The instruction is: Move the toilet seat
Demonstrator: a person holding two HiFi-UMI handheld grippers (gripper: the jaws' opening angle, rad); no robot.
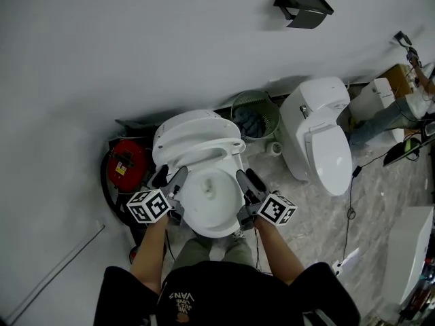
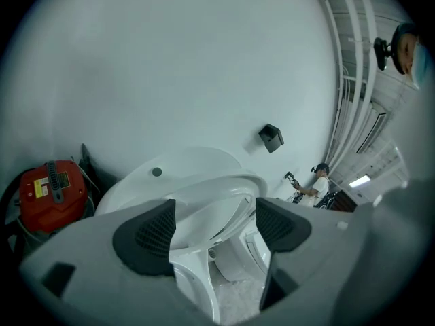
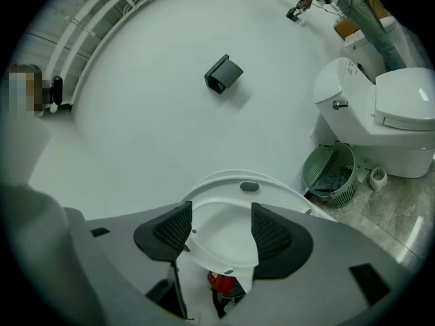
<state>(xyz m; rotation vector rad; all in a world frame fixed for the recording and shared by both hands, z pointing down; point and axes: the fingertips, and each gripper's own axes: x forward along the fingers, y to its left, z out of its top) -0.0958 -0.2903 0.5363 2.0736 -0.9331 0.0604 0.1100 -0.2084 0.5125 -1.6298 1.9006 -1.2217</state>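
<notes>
Toilet seat [image 1: 204,148] is found raised above the back of the toilet bowl [image 1: 207,199], tilted up toward the lid [image 1: 183,124] behind it, so the bowl is left uncovered. Its long axis is judged to run from the hinge at the back of the bowl up to the free front rim, which is carried high and faces the person.

The bowl is flanked by both grippers: the left gripper [image 1: 170,178] is held at the bowl's left rim and the right gripper [image 1: 246,182] at its right rim, each about equally near the seat. Both are pointed forward, toward the back of the bowl, with the bare forearms stretched out level and nearly parallel from the person standing at the bowl's front.

In the left gripper view the jaws of the left gripper [image 2: 216,223] are spread apart, and the seat's ring [image 2: 224,185] is framed between them without being pressed. In the right gripper view the jaws of the right gripper [image 3: 219,226] are likewise held wide, with white seat or lid surface between them; no clamping is seen.
</notes>
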